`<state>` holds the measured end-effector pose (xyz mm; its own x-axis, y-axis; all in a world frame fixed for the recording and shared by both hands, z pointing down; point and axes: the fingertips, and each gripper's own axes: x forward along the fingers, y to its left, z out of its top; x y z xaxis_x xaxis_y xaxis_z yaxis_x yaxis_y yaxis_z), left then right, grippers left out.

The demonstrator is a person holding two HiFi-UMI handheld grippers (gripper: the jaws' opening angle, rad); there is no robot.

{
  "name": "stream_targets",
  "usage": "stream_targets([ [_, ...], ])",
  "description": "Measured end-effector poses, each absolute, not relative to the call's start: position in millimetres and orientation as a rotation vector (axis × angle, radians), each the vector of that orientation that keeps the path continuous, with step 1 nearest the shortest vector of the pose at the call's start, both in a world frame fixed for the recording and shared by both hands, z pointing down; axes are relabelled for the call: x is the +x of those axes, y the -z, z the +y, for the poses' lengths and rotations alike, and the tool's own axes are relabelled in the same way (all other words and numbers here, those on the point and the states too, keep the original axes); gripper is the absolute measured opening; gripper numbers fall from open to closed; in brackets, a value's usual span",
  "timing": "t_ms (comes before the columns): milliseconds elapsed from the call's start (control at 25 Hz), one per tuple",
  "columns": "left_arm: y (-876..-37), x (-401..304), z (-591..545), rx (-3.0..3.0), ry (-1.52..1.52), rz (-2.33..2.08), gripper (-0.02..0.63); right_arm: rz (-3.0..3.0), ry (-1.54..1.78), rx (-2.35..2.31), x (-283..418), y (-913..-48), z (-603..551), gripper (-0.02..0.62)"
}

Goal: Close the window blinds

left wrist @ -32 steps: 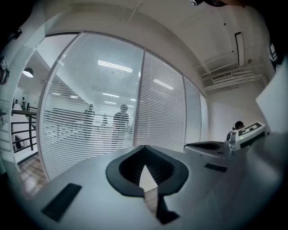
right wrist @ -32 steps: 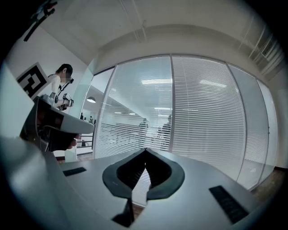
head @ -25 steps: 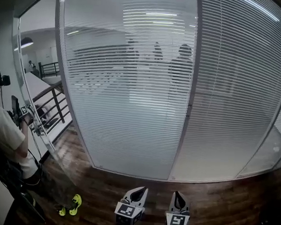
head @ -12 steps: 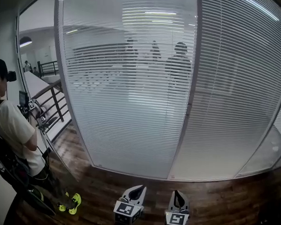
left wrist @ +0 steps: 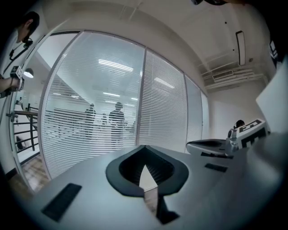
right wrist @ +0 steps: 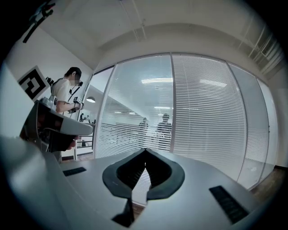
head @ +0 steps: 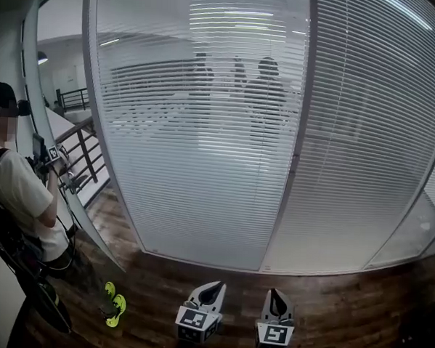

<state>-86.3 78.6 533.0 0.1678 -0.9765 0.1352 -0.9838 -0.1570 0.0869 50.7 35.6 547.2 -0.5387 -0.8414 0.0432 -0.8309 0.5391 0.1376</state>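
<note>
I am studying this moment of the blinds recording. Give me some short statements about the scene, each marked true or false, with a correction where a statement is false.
1. The left gripper and the right gripper both have their jaws together, with nothing between them. True.
2. The left gripper touches the left blind. False: it is held low over the wooden floor, apart from the blind.
3. Through the slats of the left blind, figures of people show. True.
4. The shoes of the person at the left are black. False: they are yellow-green.
</note>
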Motion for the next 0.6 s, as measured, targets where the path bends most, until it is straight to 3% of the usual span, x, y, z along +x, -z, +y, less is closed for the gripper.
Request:
stream_targets([
  [600,-525.6,-119.5,80.4,2.256,-0.020,-1.925,0.000,-2.621,0.148,1.426,19.9,-544.1,44.5,0.005],
])
